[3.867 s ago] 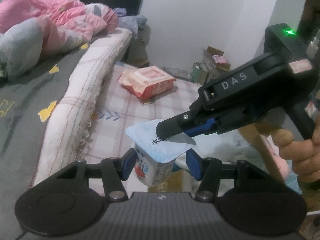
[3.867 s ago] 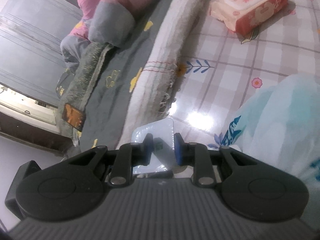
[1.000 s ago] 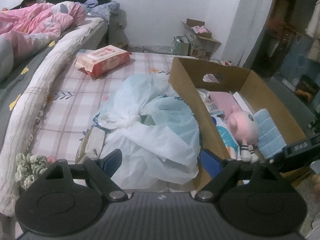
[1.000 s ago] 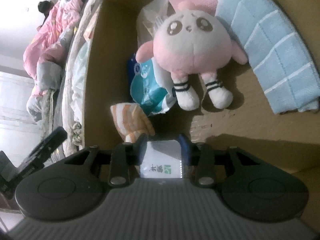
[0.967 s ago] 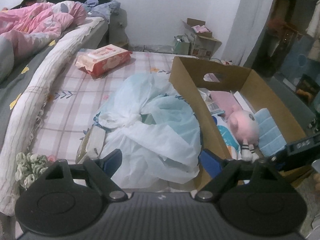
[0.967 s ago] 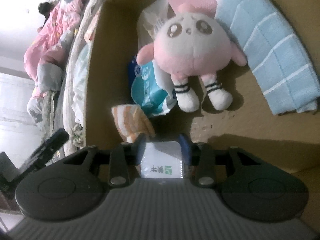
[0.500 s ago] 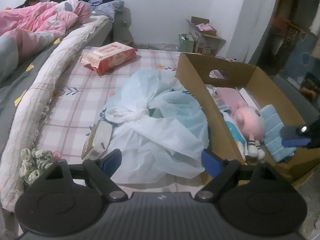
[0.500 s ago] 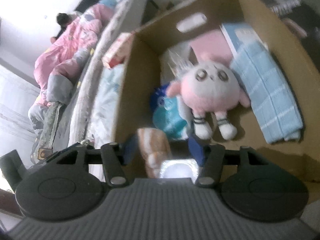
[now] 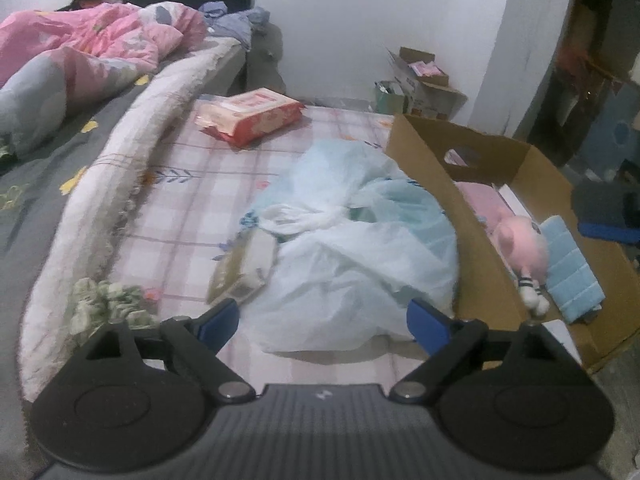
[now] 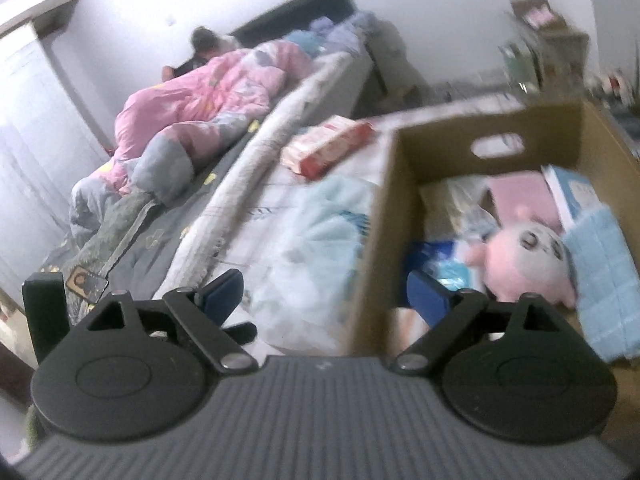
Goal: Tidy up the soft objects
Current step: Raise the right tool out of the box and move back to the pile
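Note:
An open cardboard box (image 9: 472, 216) (image 10: 384, 216) stands on the checked mat. It holds a pink plush toy (image 9: 520, 240) (image 10: 524, 260), a folded blue towel (image 9: 572, 276) (image 10: 608, 276) and other packets. My right gripper (image 10: 325, 294) hovers over the box's near left wall, its jaws opening with nothing gripped between them. One blue-padded finger (image 9: 608, 232) of it shows above the box. My left gripper (image 9: 324, 322) hangs over a crumpled pale blue plastic bag (image 9: 352, 240) (image 10: 312, 248), its jaws opening and empty.
A red and pink wipes pack (image 9: 252, 114) (image 10: 328, 144) lies further back on the mat. A green scrunchie (image 9: 104, 300) and a flat packet (image 9: 244, 268) lie near my left gripper. A person lies under a pink quilt (image 9: 100, 44) on the bed at left.
My right gripper has opened off the white-lidded cup inside the box, then risen and tilted up, so the whole box and bed show. My left gripper drifted slightly and widened.

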Demonstrator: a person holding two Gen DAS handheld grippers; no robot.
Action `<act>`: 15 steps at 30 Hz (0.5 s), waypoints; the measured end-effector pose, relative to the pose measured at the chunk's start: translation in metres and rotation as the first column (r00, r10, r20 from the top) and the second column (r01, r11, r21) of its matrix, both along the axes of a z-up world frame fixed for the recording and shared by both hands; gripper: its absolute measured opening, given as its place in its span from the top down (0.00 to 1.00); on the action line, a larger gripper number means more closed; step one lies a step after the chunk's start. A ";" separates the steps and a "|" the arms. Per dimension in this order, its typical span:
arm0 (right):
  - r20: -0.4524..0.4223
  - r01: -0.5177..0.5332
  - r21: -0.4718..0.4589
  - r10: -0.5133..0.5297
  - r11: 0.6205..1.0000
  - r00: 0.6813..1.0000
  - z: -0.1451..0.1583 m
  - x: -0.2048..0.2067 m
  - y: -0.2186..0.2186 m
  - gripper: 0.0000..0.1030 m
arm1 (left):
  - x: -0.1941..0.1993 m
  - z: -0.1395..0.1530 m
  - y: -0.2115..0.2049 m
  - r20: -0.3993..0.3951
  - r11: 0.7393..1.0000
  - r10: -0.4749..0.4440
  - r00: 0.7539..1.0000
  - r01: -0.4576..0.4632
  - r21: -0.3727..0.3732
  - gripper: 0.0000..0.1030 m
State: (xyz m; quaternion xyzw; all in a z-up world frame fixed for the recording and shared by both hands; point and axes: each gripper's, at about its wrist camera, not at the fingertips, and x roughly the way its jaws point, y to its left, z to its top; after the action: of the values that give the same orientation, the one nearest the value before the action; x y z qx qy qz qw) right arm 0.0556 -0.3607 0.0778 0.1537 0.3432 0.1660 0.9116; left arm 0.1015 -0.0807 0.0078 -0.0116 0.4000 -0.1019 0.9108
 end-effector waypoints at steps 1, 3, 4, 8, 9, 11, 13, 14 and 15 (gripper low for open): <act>0.018 -0.007 -0.006 0.007 1.000 1.000 0.002 -0.001 0.009 0.07 | -0.003 0.000 0.006 0.006 1.000 0.006 1.000 -0.006 0.002 0.08; 0.047 -0.024 -0.021 0.025 0.999 0.999 0.008 -0.004 0.025 0.01 | -0.009 0.000 0.020 0.008 1.000 0.016 1.000 -0.016 -0.008 0.08; 0.064 -0.040 -0.040 0.043 0.998 0.997 0.011 -0.006 0.036 0.01 | -0.013 0.000 0.027 0.012 1.000 0.021 1.000 -0.021 -0.019 0.08; 0.094 -0.104 -0.161 0.120 0.982 0.988 0.021 -0.011 0.081 0.01 | -0.030 -0.001 0.057 0.035 0.998 0.061 0.998 -0.060 -0.034 0.04; 0.100 -0.116 -0.192 0.137 0.975 0.986 0.023 -0.012 0.092 0.01 | -0.035 -0.001 0.064 0.045 0.997 0.073 0.996 -0.071 -0.035 0.03; 0.106 -0.138 -0.245 0.168 0.959 0.980 0.023 -0.015 0.113 0.01 | -0.043 -0.003 0.078 0.063 0.995 0.099 0.993 -0.097 -0.036 0.01; 0.105 -0.153 -0.282 0.189 0.947 0.976 0.020 -0.015 0.131 0.01 | -0.049 -0.005 0.090 0.070 0.992 0.123 0.990 -0.120 -0.039 0.00; 0.102 -0.158 -0.298 0.196 0.941 0.975 0.019 -0.016 0.139 0.01 | -0.052 -0.005 0.096 0.071 0.991 0.132 0.989 -0.130 -0.041 0.00; 0.098 -0.163 -0.310 0.202 0.937 0.975 0.018 -0.015 0.146 0.01 | -0.054 -0.006 0.102 0.070 0.990 0.136 0.988 -0.134 -0.042 0.00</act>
State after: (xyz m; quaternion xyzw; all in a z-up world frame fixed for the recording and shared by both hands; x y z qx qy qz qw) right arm 0.0409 -0.2151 0.0955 -0.0301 0.3179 0.2054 0.9251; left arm 0.0474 0.0210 0.0016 -0.0519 0.3629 -0.0478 0.9291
